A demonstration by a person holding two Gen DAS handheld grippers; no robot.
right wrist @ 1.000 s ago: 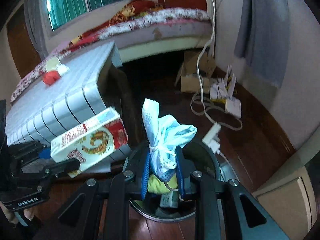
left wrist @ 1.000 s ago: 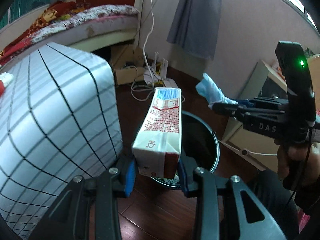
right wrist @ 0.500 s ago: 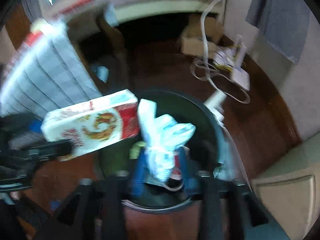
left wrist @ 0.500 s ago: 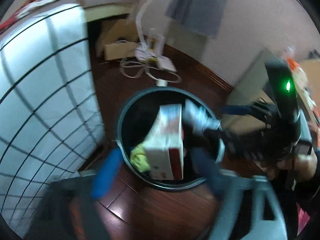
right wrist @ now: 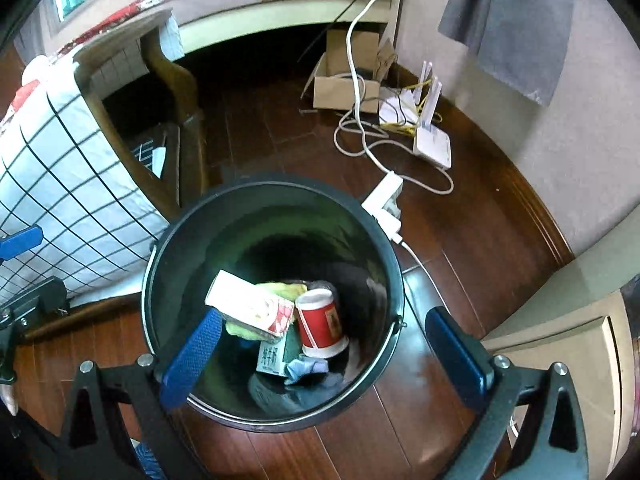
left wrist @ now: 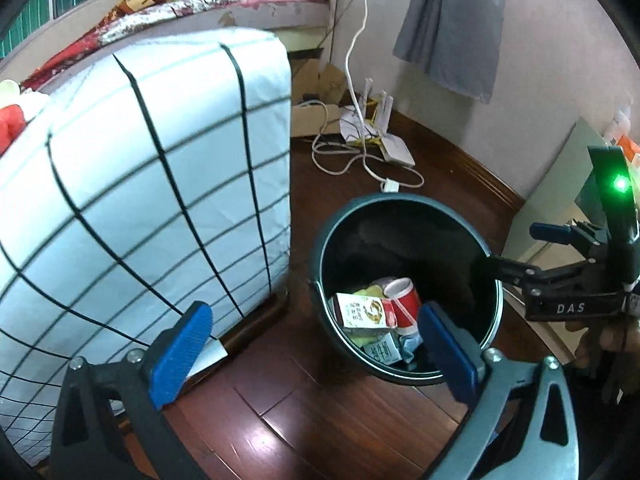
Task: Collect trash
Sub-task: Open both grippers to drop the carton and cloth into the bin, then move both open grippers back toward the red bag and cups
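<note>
1. Several pieces of trash already lie at the bottom of the round dark-green plastic trash bin [right wrist: 394,280]: a white-and-red printed cardboard carton [right wrist: 250,306], a red paper cup with a white rim [right wrist: 320,326], a small white-and-green drink carton [right wrist: 272,358], a crumpled pale-blue fabric piece [right wrist: 306,367] and something yellow [right wrist: 280,289] under the carton.
2. Both tools are empty. The left tool [left wrist: 312,354] has its blue pads spread wide at the lower edge of its frame; the right tool [right wrist: 326,358] is likewise spread.
3. In the right wrist view the bin fills the centre, directly below and between the right tool's pads; in the left wrist view it sits centre-right, beside the left tool's right-hand pad, with the right tool at the right edge.
4. What remains is hard to judge: a red object [left wrist: 10,130] and a pale one lie on the checked white cloth-covered table [left wrist: 140,184] at the left edge, possibly more trash.
</note>
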